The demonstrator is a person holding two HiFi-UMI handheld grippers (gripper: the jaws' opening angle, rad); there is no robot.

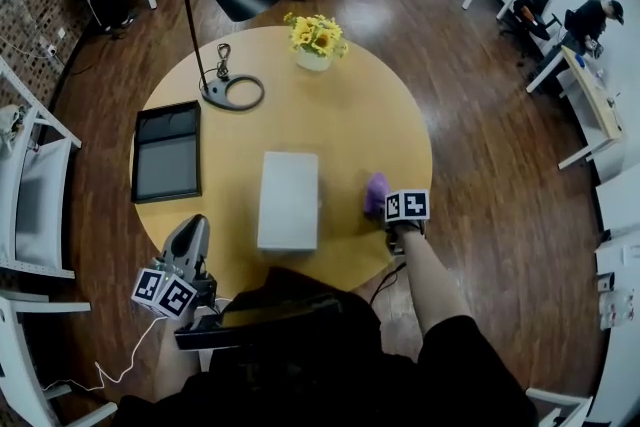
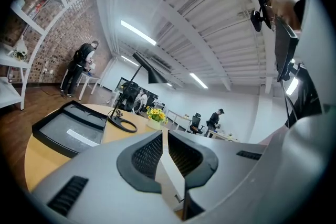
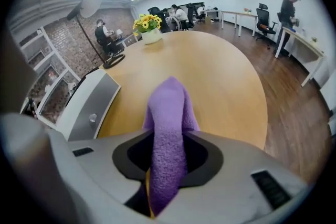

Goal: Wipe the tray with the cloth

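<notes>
The black tray (image 1: 167, 152) lies flat at the left side of the round wooden table (image 1: 350, 120); in the left gripper view the tray (image 2: 68, 131) lies ahead on the left. A purple cloth (image 1: 376, 194) rests at the table's right front. My right gripper (image 1: 385, 213) is shut on its near end. In the right gripper view the cloth (image 3: 169, 128) runs up from between the jaws of that gripper (image 3: 167, 165) and out onto the tabletop. My left gripper (image 1: 192, 227) hovers at the table's near left edge, shut and holding nothing (image 2: 165, 149), just short of the tray.
A white box (image 1: 289, 200) stands mid-table between tray and cloth. A black lamp (image 1: 225, 15) with its ring base (image 1: 232, 92) and a pot of yellow flowers (image 1: 316, 40) occupy the far side. White chairs (image 1: 35, 195) stand left of the table.
</notes>
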